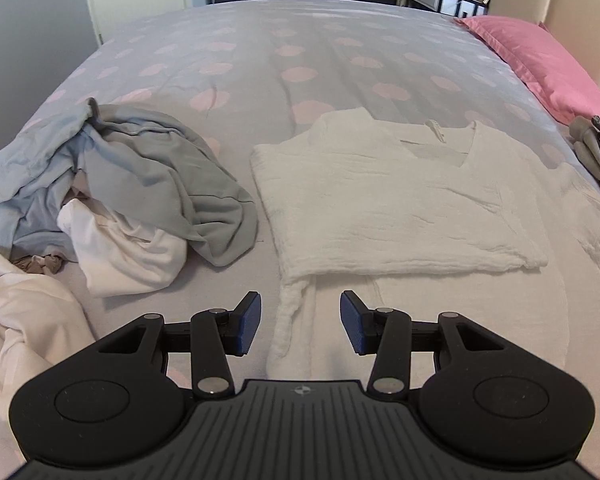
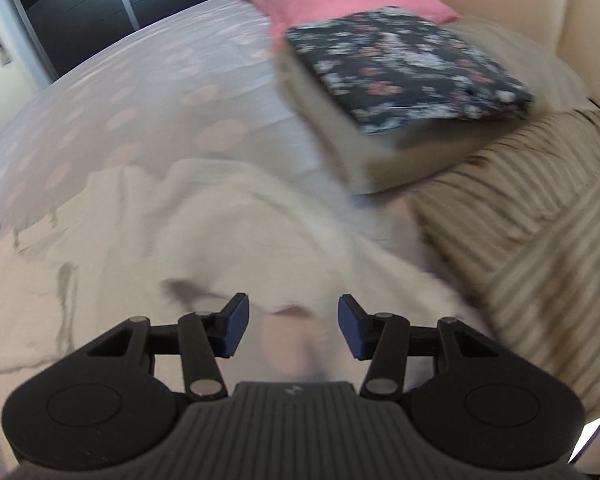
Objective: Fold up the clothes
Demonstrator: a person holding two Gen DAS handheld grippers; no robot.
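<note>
A white V-neck garment [image 1: 400, 204] lies flat on the polka-dot bedspread [image 1: 228, 56], its left side folded over toward the middle. My left gripper [image 1: 300, 326] hovers over its lower left edge, jaws open, nothing between the blue pads [image 1: 249, 328]. In the blurred right wrist view the same white garment [image 2: 236, 232] spreads below my right gripper [image 2: 293, 328], which is open and holds nothing. A folded dark floral piece [image 2: 404, 68] rests on a folded beige stack [image 2: 384, 164] to the upper right.
A heap of unfolded clothes, grey-blue [image 1: 156, 176] and white [image 1: 124, 256], lies left of the garment. A pink pillow [image 1: 540, 56] and cream headboard [image 1: 572, 12] are at the right. A striped beige fabric [image 2: 520, 216] lies by the folded stack.
</note>
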